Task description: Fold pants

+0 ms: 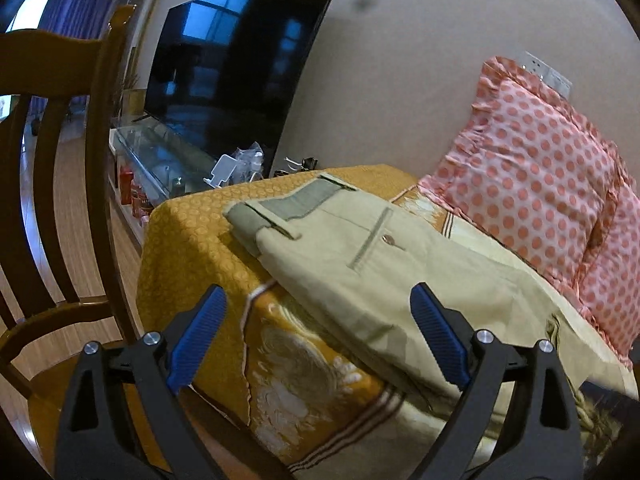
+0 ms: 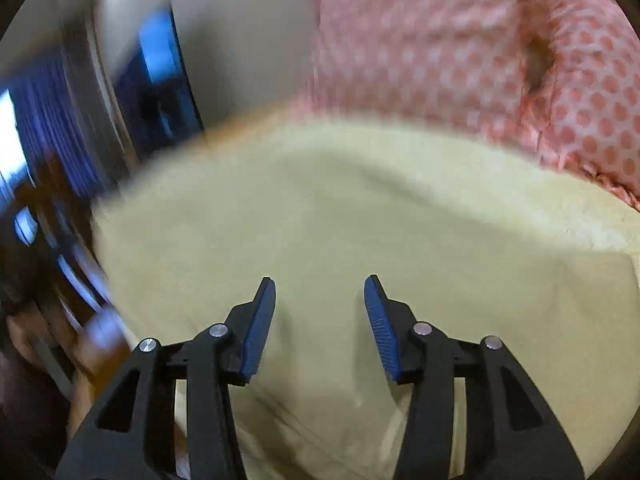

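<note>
Khaki pants (image 1: 360, 264) lie folded lengthwise on a yellow patterned bedspread (image 1: 192, 232), waistband at the far end, a buttoned back pocket facing up. My left gripper (image 1: 316, 300) is open and empty, hovering just above the near part of the pants at the bed's corner. In the blurred right wrist view the khaki cloth (image 2: 340, 208) fills the frame, and my right gripper (image 2: 320, 286) is open and empty close above it.
A pink polka-dot pillow (image 1: 548, 184) leans on the wall right of the pants; it also shows in the right wrist view (image 2: 460, 48). A wooden chair (image 1: 60, 184) stands left of the bed. A dark TV (image 1: 236, 72) on a glass stand (image 1: 160, 160) is behind.
</note>
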